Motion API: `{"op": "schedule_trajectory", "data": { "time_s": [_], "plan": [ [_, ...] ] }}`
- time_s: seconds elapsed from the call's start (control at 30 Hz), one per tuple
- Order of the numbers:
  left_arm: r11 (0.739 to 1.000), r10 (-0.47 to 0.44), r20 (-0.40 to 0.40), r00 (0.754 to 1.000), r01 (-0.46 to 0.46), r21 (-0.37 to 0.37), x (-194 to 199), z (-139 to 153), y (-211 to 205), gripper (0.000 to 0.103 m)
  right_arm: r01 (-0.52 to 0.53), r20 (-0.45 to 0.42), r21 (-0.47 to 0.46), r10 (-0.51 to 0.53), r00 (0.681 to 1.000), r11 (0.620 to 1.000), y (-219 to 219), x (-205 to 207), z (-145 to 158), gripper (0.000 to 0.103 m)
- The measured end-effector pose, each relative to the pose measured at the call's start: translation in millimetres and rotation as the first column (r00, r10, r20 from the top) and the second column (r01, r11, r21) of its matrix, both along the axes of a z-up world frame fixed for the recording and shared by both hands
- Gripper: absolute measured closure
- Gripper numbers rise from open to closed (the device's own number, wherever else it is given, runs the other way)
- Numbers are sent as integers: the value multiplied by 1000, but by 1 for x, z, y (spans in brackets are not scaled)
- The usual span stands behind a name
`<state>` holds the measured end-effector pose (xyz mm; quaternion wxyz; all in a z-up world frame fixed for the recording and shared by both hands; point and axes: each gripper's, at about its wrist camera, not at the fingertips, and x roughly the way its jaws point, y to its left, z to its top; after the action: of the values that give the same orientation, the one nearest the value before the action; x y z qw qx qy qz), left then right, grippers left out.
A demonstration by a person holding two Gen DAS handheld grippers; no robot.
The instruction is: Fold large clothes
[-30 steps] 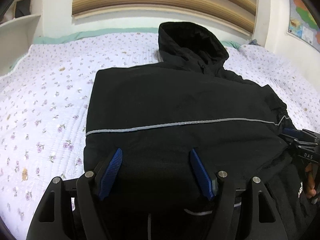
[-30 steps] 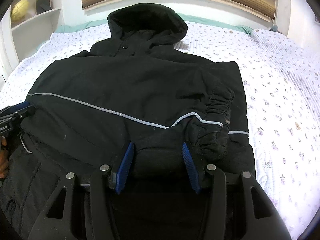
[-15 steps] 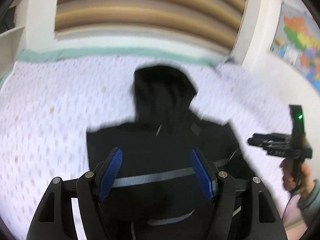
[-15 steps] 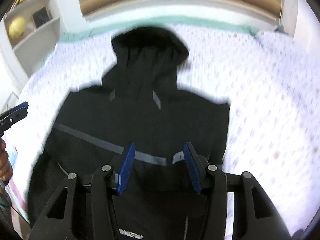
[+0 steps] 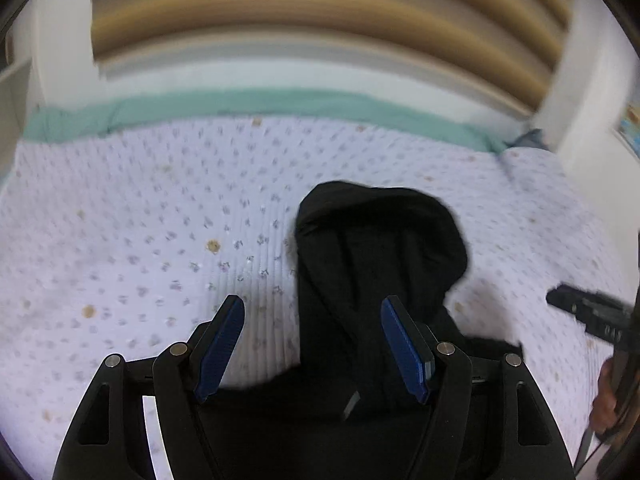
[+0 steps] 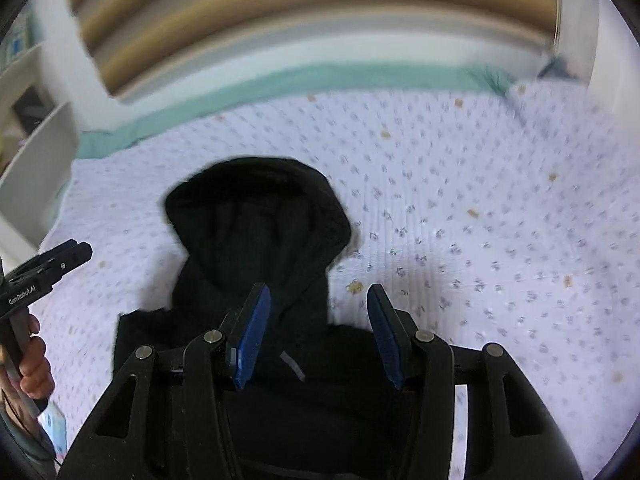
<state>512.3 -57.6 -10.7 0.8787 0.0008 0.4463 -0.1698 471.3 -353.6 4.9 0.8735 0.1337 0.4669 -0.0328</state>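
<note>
A black hooded jacket (image 5: 376,264) lies flat on the bed, hood pointing away from me; it also shows in the right wrist view (image 6: 256,232). My left gripper (image 5: 312,344) is open and empty, held above the jacket's left shoulder beside the hood. My right gripper (image 6: 318,332) is open and empty, above the jacket's right shoulder beside the hood. Each gripper shows in the other's view: the right one at the edge (image 5: 592,316), the left one at the edge (image 6: 44,272). The jacket's lower body is hidden below both views. Both views are motion-blurred.
The bed has a white quilt with small purple flowers (image 5: 140,240) and a green sheet edge at the far side (image 5: 240,104). A striped headboard wall (image 5: 320,20) stands behind. White shelves (image 6: 36,140) stand at the left.
Both grippers have let go of the jacket and lifted up and back from its lower part; the views now look toward the hood and headboard. The sleeves lie folded in.
</note>
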Motion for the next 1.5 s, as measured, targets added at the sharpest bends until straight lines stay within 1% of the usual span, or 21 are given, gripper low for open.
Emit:
{"op": "schedule_trajectory", "data": {
  "time_s": [0.17,0.3,0.4,0.47,0.5,0.53,0.57,0.63,0.73,0.77,0.87,0.9,0.97,1.0,1.07,1.13,1.17,1.2,1.23,1.4,1.5],
  "plan": [
    [998,56,-82,995,-59,-34,67,-58,-12,31,12,-57,56,-9,998,998,-18,66,-68,49],
    [997,56,-57,997,-53,60,91,-86,-35,31,22,-71,83,-16,997,996,-23,99,-105,49],
    [995,42,-72,996,-36,90,104,-104,-50,31,40,-83,89,-33,996,995,-28,117,-126,49],
    [989,92,-94,991,-80,123,119,-121,-51,35,56,-99,108,-45,994,993,-30,129,-139,49],
    [987,113,-102,988,-100,125,123,-125,-48,45,51,-120,124,-36,992,991,-29,137,-149,64],
    [988,134,-134,982,-123,91,129,-128,-37,74,24,-152,133,-4,988,991,-25,143,-159,84],
    [990,140,-170,975,-136,34,131,-126,-23,80,12,-170,103,6,985,995,-22,145,-163,95],
    [986,155,-151,976,-164,-44,124,-107,2,80,3,-128,28,1,992,1000,-21,138,-152,97],
    [980,66,-136,988,-90,-179,108,-76,31,77,-1,7,35,1,1000,999,-30,107,-108,98],
    [979,42,-129,991,-67,-192,105,-74,34,76,1,25,33,-2,1000,999,-31,101,-101,98],
    [991,38,-149,988,-56,-118,108,-98,30,69,12,25,31,-12,1000,999,-29,93,-107,98],
    [993,49,-179,983,-67,-99,113,-111,31,68,17,0,31,-17,1000,999,-29,96,-119,98],
    [994,80,-286,955,-96,-43,130,-160,30,66,37,-80,52,-33,996,998,-31,107,-152,98],
    [997,69,-289,955,-76,-11,131,-177,25,64,43,-139,81,-31,990,996,-32,112,-174,98],
    [998,51,-229,972,-38,58,123,-174,14,59,65,-198,140,-36,979,988,-36,115,-196,98],
    [989,42,-195,980,-13,147,117,-164,5,50,75,-214,156,-40,976,985,-39,117,-193,97],
    [987,32,-177,984,-3,163,114,-159,4,48,62,-217,131,-33,976,989,-39,117,-187,87],
    [987,18,-165,986,9,163,111,-154,5,48,53,-218,111,-27,976,992,-39,116,-183,73],
    [988,7,-163,987,18,151,108,-148,8,48,39,-218,79,-21,976,996,-38,114,-177,70],
    [996,-30,-194,981,45,71,85,-115,44,48,-32,-184,78,46,982,996,-42,80,-143,69],
    [997,-39,-120,992,48,68,70,-78,50,47,-84,-127,69,92,988,994,-41,70,-109,69]
  ]
}}
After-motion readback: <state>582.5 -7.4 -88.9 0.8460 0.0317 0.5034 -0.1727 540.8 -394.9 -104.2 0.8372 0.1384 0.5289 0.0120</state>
